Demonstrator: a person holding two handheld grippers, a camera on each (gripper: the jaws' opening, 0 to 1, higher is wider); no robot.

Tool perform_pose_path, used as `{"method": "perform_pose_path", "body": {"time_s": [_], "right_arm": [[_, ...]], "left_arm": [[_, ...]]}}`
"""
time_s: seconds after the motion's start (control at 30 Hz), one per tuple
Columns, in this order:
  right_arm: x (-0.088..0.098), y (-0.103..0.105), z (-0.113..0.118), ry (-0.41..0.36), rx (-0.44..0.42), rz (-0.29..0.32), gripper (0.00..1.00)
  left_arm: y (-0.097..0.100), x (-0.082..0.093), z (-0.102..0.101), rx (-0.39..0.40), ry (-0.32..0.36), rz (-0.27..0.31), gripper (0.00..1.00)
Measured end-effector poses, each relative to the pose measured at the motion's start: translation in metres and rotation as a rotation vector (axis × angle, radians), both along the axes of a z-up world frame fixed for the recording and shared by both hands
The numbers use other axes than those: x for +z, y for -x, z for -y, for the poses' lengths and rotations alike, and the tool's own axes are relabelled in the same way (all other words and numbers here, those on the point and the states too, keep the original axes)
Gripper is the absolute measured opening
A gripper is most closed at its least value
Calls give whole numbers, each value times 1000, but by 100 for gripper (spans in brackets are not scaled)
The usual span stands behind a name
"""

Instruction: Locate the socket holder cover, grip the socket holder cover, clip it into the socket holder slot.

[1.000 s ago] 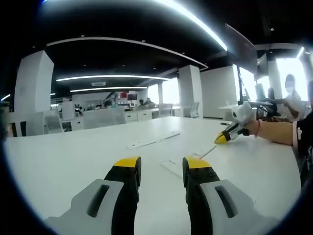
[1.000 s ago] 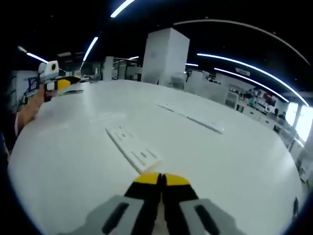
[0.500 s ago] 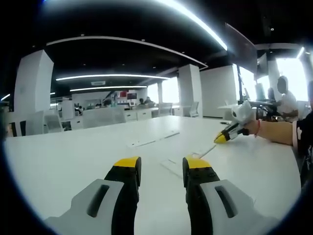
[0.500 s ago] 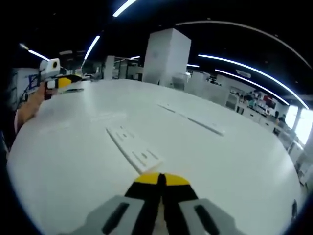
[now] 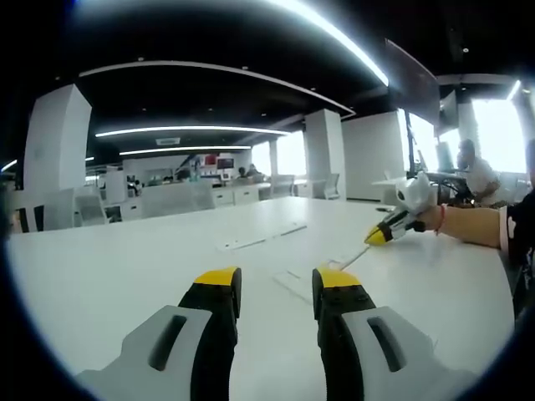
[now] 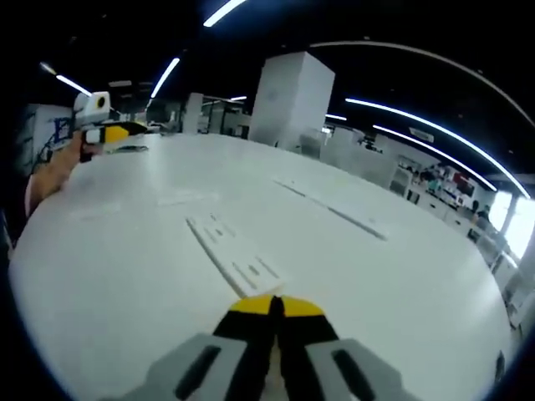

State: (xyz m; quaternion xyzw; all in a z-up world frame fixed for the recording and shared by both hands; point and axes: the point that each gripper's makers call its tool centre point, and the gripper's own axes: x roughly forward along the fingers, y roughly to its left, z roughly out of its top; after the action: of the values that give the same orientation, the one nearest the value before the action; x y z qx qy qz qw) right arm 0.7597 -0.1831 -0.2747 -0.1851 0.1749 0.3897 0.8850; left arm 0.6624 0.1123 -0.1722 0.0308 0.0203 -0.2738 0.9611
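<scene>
In the right gripper view my right gripper (image 6: 272, 307) is shut on the near end of the socket holder cover (image 6: 234, 255), a flat white strip with small slots that stretches away over the white table (image 6: 401, 284). The left gripper view shows the same right gripper (image 5: 378, 236) at the right, held by a hand (image 5: 468, 224), with the thin white cover (image 5: 349, 260) slanting down from its yellow tips to the table. My left gripper (image 5: 276, 282) is open low over the table with nothing between its jaws. It also appears far left as the left gripper (image 6: 109, 134).
Long white strips (image 5: 261, 241) lie farther back on the table, seen as long strips (image 6: 334, 210) to the right of the cover. A faint flat white piece (image 6: 185, 199) lies to the cover's left. A person (image 5: 478, 171) sits at the far right, with office desks and pillars behind.
The right gripper view has tilted slightly, so the table sits a little differently in it; the cover stays in the shut jaws. The left gripper has not moved.
</scene>
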Motion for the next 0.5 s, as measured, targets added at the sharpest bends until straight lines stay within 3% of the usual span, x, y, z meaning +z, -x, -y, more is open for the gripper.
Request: {"method": "perform_pose_path", "body": {"time_s": [0.5], "right_arm": [[0,5,-4,5,10,15,4]], "left_arm": [[4,-3,5,0,-5,-1,34]]}}
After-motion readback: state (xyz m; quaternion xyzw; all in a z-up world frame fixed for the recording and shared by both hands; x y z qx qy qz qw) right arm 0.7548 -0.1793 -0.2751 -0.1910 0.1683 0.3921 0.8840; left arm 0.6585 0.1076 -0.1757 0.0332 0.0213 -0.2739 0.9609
